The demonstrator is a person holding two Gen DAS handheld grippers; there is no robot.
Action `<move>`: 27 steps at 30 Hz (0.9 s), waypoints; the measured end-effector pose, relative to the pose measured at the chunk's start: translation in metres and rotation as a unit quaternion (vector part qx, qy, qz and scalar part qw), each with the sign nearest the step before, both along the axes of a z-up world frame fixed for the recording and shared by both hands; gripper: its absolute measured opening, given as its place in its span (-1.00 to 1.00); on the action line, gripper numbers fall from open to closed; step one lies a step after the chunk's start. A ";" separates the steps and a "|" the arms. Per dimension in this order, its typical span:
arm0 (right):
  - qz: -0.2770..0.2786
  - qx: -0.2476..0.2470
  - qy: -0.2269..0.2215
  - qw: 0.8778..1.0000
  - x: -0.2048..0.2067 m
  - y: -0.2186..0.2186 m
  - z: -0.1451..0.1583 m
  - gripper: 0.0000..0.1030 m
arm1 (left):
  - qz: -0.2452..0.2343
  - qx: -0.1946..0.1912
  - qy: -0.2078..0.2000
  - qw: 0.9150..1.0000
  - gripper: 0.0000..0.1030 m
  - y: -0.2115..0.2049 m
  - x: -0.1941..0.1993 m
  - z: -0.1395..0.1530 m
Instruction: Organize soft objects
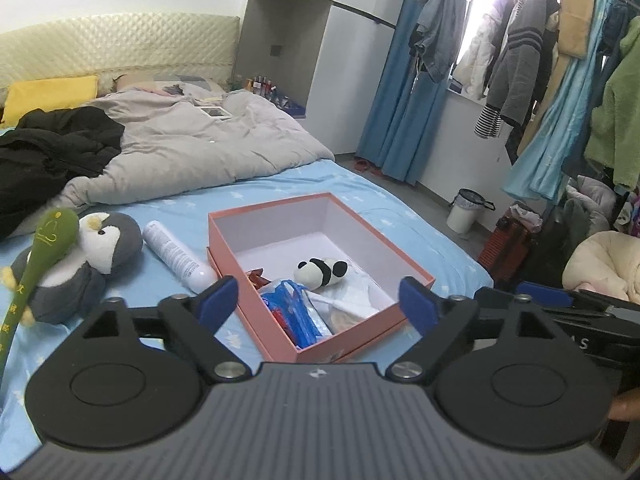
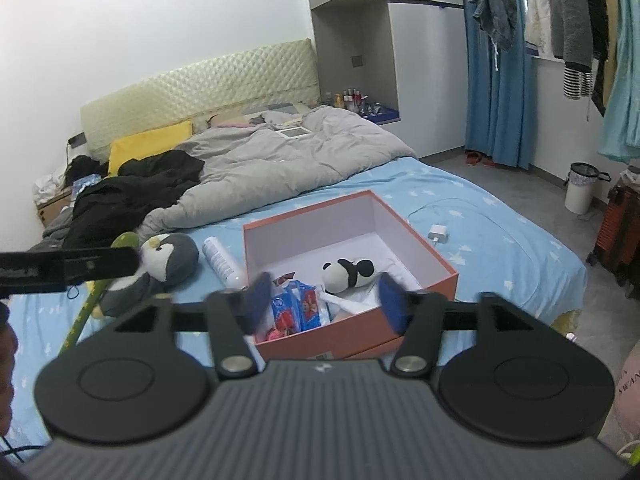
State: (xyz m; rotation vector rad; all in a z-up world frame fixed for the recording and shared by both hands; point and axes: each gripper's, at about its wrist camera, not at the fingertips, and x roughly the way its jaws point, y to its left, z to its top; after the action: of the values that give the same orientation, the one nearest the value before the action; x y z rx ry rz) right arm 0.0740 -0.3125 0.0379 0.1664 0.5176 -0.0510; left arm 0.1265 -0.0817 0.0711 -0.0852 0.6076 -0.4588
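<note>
- Left gripper (image 1: 316, 304) and right gripper (image 2: 324, 296): fingers apart, nothing between them.
- The penguin plush (image 1: 92, 256) lies on the bed (image 1: 280, 192), left of the box (image 1: 416, 268) holding the panda plush (image 1: 322, 272).
- Likely next: straddle the penguin's body, squeeze gently, lift clear of the box wall.

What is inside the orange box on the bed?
Inside the orange box: a panda plush, blue snack packets, white paper. Whatever lies beneath them is covered.

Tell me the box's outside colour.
Salmon-orange box, white inside; clearest in the right wrist view.
</note>
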 end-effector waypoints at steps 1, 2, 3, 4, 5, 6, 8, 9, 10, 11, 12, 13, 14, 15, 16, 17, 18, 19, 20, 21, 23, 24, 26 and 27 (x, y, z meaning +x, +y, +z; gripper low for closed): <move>-0.003 0.002 0.000 1.000 0.000 -0.001 -0.001 0.63 | 0.000 0.001 0.001 1.000 0.89 0.000 0.000 0.000; -0.003 0.004 0.001 1.000 0.000 -0.002 -0.003 0.75 | 0.001 0.002 0.001 1.000 0.89 0.001 0.000 0.000; -0.003 0.005 0.003 1.000 0.000 -0.002 -0.004 0.75 | 0.004 0.004 0.003 1.000 0.90 0.001 0.000 -0.001; -0.003 0.005 0.004 1.000 0.000 -0.002 -0.006 0.75 | 0.008 0.006 0.004 1.000 0.92 0.002 0.000 -0.002; -0.003 0.002 0.006 1.000 0.000 -0.002 -0.007 0.75 | 0.011 0.009 0.006 1.000 0.93 0.002 0.000 -0.003; -0.005 -0.002 0.009 1.000 0.001 -0.001 -0.009 0.75 | 0.013 0.011 0.008 1.000 0.94 0.002 0.000 -0.004; -0.008 -0.002 0.015 1.000 0.002 -0.001 -0.013 0.75 | 0.018 0.012 0.008 1.000 0.95 0.003 0.000 -0.006; -0.007 0.000 0.017 1.000 0.002 0.000 -0.015 0.75 | 0.021 0.010 0.008 1.000 0.96 0.003 -0.001 -0.007; -0.005 0.000 0.018 1.000 0.002 0.000 -0.016 0.75 | 0.023 0.007 0.009 1.000 0.96 0.004 0.000 -0.008; -0.005 -0.003 0.020 1.000 0.002 0.001 -0.018 0.75 | 0.026 0.005 0.010 1.000 0.97 0.004 0.000 -0.010; -0.006 -0.007 0.022 1.000 0.001 0.001 -0.020 0.75 | 0.030 0.004 0.009 0.999 0.97 0.004 0.000 -0.012; -0.007 -0.010 0.025 1.000 0.001 0.002 -0.022 0.75 | 0.034 0.005 0.010 0.999 0.97 0.004 0.000 -0.014; -0.005 -0.011 0.028 1.000 0.001 0.002 -0.024 0.75 | 0.037 0.003 0.013 0.999 0.97 0.004 -0.001 -0.016; 0.000 -0.011 0.032 0.999 0.001 0.003 -0.027 0.75 | 0.037 0.002 0.017 0.999 0.97 0.003 -0.001 -0.018; 0.003 -0.012 0.037 0.999 0.002 0.003 -0.030 0.75 | 0.035 0.001 0.018 0.999 0.97 0.002 -0.002 -0.020; 0.003 -0.012 0.039 0.999 0.001 0.003 -0.032 0.75 | 0.036 0.004 0.018 0.999 0.97 0.001 -0.003 -0.022; 0.004 -0.012 0.040 0.999 0.001 0.002 -0.034 0.75 | 0.038 0.009 0.018 0.999 0.97 0.001 -0.004 -0.025; 0.004 -0.011 0.039 0.999 0.000 0.002 -0.036 0.75 | 0.041 0.012 0.018 0.999 0.97 0.000 -0.004 -0.027; 0.003 -0.010 0.039 0.999 -0.001 0.001 -0.037 0.75 | 0.044 0.013 0.021 0.999 0.97 0.000 -0.004 -0.029; 0.002 -0.009 0.039 0.999 -0.001 0.000 -0.038 0.75 | 0.045 0.011 0.024 0.999 0.97 0.001 -0.004 -0.031; 0.000 -0.008 0.038 0.999 -0.002 -0.001 -0.040 0.75 | 0.048 0.011 0.030 0.998 0.97 0.001 -0.003 -0.034; 0.000 -0.007 0.039 0.999 -0.001 -0.002 -0.041 0.75 | 0.048 0.013 0.031 0.998 0.97 0.000 -0.003 -0.036; 0.001 -0.002 0.039 0.999 -0.002 -0.003 -0.041 0.75 | 0.050 0.016 0.032 0.998 0.97 -0.001 -0.001 -0.038; 0.003 -0.001 0.039 0.999 -0.002 -0.002 -0.041 0.75 | 0.050 0.015 0.033 0.998 0.97 -0.002 -0.002 -0.038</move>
State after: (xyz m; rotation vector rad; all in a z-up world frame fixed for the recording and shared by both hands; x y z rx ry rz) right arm 0.0723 -0.3149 -0.0034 0.1617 0.5960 -0.0532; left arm 0.1246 -0.0833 0.0335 -0.1023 0.6714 -0.3503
